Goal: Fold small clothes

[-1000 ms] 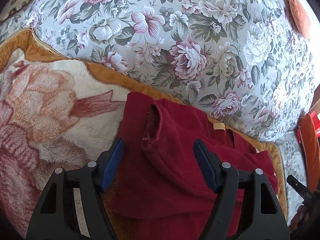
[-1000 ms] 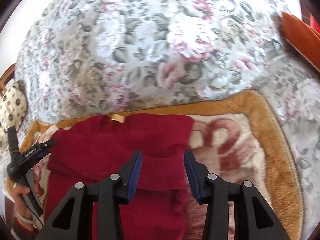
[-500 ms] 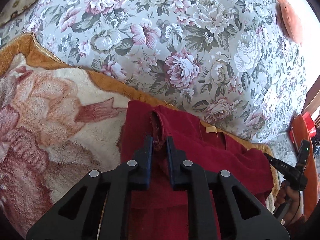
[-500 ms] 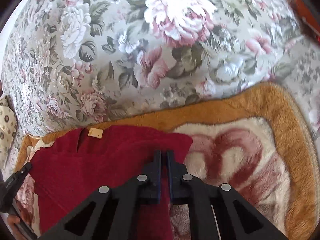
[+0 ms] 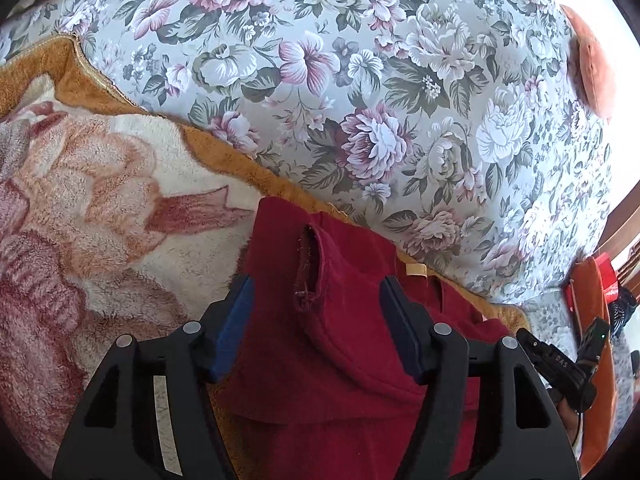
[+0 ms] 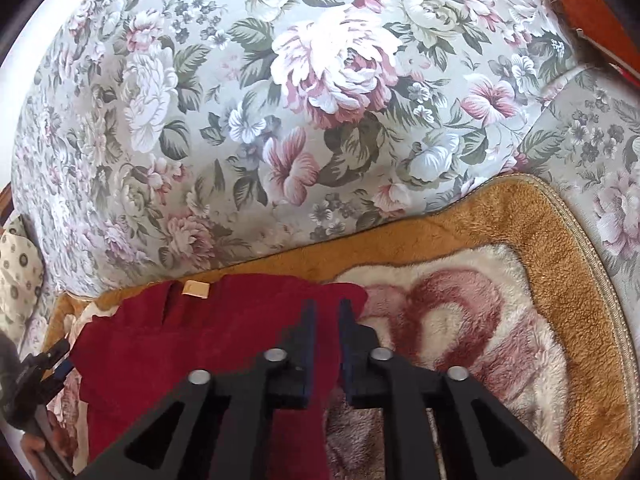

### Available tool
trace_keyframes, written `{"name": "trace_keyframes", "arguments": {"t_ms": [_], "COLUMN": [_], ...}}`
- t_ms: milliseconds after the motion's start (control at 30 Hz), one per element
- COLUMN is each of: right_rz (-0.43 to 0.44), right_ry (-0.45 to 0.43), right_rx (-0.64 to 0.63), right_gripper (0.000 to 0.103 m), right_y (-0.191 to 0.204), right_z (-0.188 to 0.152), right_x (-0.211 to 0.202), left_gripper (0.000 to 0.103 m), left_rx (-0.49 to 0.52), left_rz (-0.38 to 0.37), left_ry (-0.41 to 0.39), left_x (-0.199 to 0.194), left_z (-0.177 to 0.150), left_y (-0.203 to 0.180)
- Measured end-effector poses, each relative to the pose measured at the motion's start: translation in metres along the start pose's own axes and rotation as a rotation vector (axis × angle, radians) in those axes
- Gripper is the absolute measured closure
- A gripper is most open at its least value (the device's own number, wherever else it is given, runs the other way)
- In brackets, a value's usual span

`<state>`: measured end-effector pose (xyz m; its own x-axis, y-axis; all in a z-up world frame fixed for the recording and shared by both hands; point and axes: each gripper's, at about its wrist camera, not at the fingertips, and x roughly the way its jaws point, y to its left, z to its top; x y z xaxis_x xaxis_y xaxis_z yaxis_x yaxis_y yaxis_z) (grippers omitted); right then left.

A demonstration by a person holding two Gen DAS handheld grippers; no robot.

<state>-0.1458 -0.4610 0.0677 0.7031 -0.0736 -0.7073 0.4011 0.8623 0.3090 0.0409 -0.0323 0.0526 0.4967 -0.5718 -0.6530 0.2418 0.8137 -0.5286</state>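
A dark red fleece garment (image 5: pixel 340 360) lies on a plush blanket (image 5: pixel 100 200), its tan neck label (image 5: pixel 416 269) towards the sofa back. My left gripper (image 5: pixel 316 284) is over the garment's left edge. Its jaws are opening and stand wide on either side of a folded sleeve, pads off the cloth. In the right wrist view the garment (image 6: pixel 200 340) fills the lower left. My right gripper (image 6: pixel 326 304) is at its right corner. Those jaws are opening too, only a narrow gap apart, and red cloth lies between them.
A floral sofa back (image 5: pixel 360 100) rises right behind the blanket's tan border (image 6: pixel 520 220). An orange cushion (image 5: pixel 590 60) sits at the upper right and orange fabric (image 5: pixel 592 320) at the right edge. A spotted pillow (image 6: pixel 16 272) lies at the left.
Both grippers went from open to shut on the red cloth half a second ago. Now the left one is wide again and the right one has parted slightly. The right gripper moved nearer the garment's corner.
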Motion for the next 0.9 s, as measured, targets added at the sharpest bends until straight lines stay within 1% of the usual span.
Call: {"name": "trace_keyframes", "arguments": {"t_ms": [33,67,100,133,167,200,233,267,300,333,367,400,433,467,500,533,567,600,667,733,800,900], "right_rz": [0.003,-0.005,-0.011,-0.009,-0.007,-0.011,-0.019,-0.009,0.012,0.026,0.027,0.015,-0.012,-0.043,-0.056,-0.07,-0.096,-0.088,-0.043,-0.019,-0.004,0.003], "right_ry": [0.025,0.058,0.083,0.105,0.137,0.145,0.117,0.085,0.042,-0.002,-0.047,-0.078,-0.083,-0.062,-0.018,0.04,0.095,0.097,0.057,0.033,0.051,0.078], "right_rx": [0.002,0.012,0.025,0.028,0.023,0.019,0.014,0.01,0.004,-0.012,-0.038,-0.073,-0.108,-0.124,-0.116,-0.096,-0.073,-0.044,0.021,0.039,0.015,-0.011], "right_gripper": [0.048,0.048,0.048,0.048,0.054,0.078,0.087,0.089,0.091,0.091,0.091,0.091,0.091,0.091,0.091,0.091,0.087,0.079,0.072,0.07,0.067,0.066], "right_y": [0.001,0.001,0.001,0.003,0.005,0.007,0.009,0.011,0.015,0.02,0.026,0.032,0.037,0.038,0.034,0.027,0.019,0.011,0.0,-0.006,-0.007,-0.002], "right_z": [-0.001,-0.001,-0.001,-0.002,-0.003,-0.004,-0.003,-0.001,0.003,0.005,0.008,0.009,0.009,0.009,0.007,0.006,0.002,0.0,-0.003,-0.009,-0.022,-0.041], "right_x": [0.005,0.013,0.022,0.028,0.037,0.042,0.039,0.034,0.023,0.014,0.005,0.002,0.005,0.016,0.032,0.049,0.062,0.06,0.037,0.007,-0.018,-0.031], "left_gripper": [0.039,0.039,0.042,0.056,0.068,0.085,0.091,0.092,0.095,0.095,0.095,0.095,0.095,0.095,0.095,0.095,0.095,0.095,0.095,0.095,0.095,0.095], "left_rx": [0.0,0.001,0.005,0.014,0.03,0.054,0.074,0.076,0.068,0.068,0.086,0.121,0.163,0.179,0.162,0.124,0.072,0.027,0.003,0.021,0.036,0.045], "left_rz": [-0.003,-0.007,-0.01,-0.012,-0.005,0.011,0.02,0.009,-0.015,-0.047,-0.061,-0.04,-0.004,0.027,0.037,0.038,0.038,0.04,0.026,0.028,0.047,0.062], "left_ry": [0.006,0.008,0.009,0.014,0.024,0.032,0.03,0.018,0.005,-0.011,-0.034,-0.069,-0.098,-0.095,-0.049,0.01,0.068,0.092,0.096,0.081,0.078,0.079], "left_x": [0.005,0.009,0.012,0.016,0.019,0.021,0.02,0.016,0.009,-0.002,-0.012,-0.021,-0.027,-0.027,-0.021,-0.011,-0.001,0.004,0.004,0.0,0.001,0.003], "left_z": [-0.001,-0.001,-0.002,-0.003,-0.004,-0.005,-0.006,-0.005,-0.003,-0.001,-0.001,-0.002,-0.006,-0.009,-0.012,-0.016,-0.02,-0.023,-0.022,-0.02,-0.021,-0.022], "left_y": [-0.001,-0.001,-0.002,-0.004,-0.006,-0.009,-0.011,-0.012,-0.013,-0.016,-0.02,-0.025,-0.029,-0.027,-0.021,-0.011,0.0,0.007,0.011,0.007,0.004,0.001]}}
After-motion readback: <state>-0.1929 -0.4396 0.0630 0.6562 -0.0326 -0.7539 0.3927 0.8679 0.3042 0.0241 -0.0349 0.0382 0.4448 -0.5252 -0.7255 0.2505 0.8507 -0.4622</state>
